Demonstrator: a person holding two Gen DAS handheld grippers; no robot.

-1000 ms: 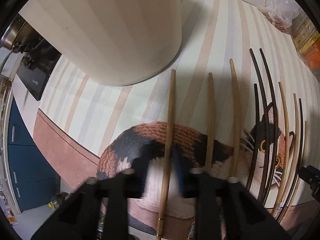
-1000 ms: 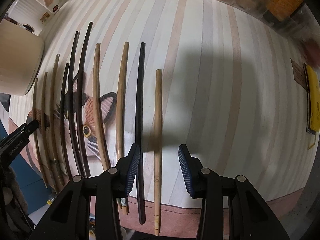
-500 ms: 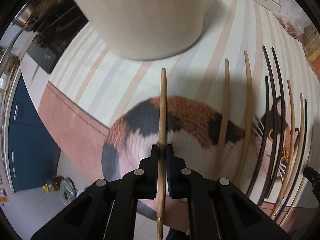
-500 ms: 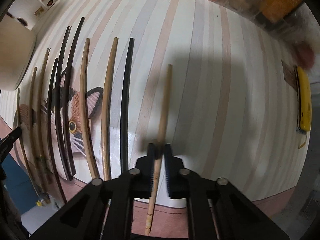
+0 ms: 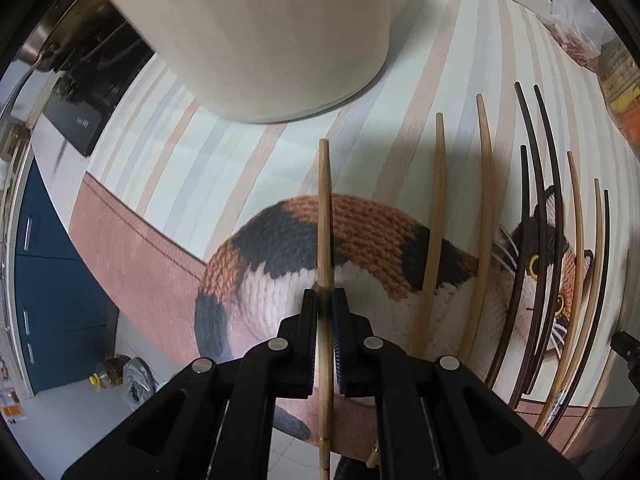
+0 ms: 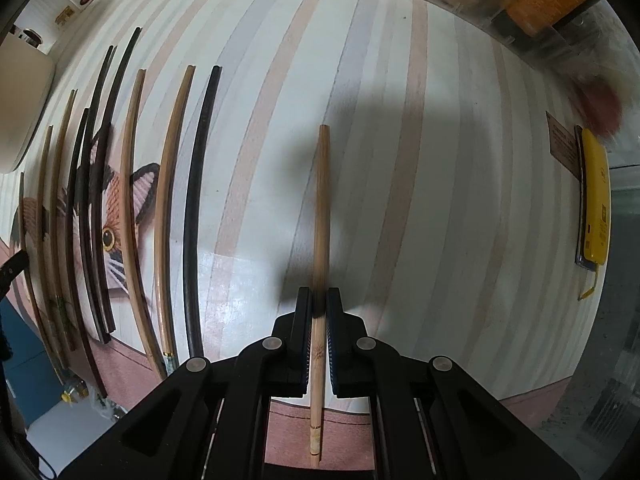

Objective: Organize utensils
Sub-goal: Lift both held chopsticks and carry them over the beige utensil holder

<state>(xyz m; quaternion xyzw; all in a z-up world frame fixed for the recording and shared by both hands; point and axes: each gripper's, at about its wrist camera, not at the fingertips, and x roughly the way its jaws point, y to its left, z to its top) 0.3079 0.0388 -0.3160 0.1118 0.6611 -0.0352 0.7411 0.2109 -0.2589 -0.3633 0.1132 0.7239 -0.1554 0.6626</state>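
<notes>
1. While my left gripper [image 5: 325, 300] is pinching a light wooden chopstick [image 5: 325, 216] between its pads, the stick is pointing forward along my fingers toward the big cream container [image 5: 256, 32].
2. I am holding that stick over the knitted-cat picture on the striped mat [image 5: 168, 160], left of the row of chopsticks [image 5: 532, 240] lying side by side.
3. I am clamping my right gripper [image 6: 318, 302] on a second light wooden chopstick [image 6: 321, 208], its tip pointing away from me.
4. I am keeping this one over the pale stripes, well right of the dark chopstick [image 6: 198, 200] that ends the row.
5. I am seeing a yellow device [image 6: 595, 196] lying at the far right edge.
</notes>
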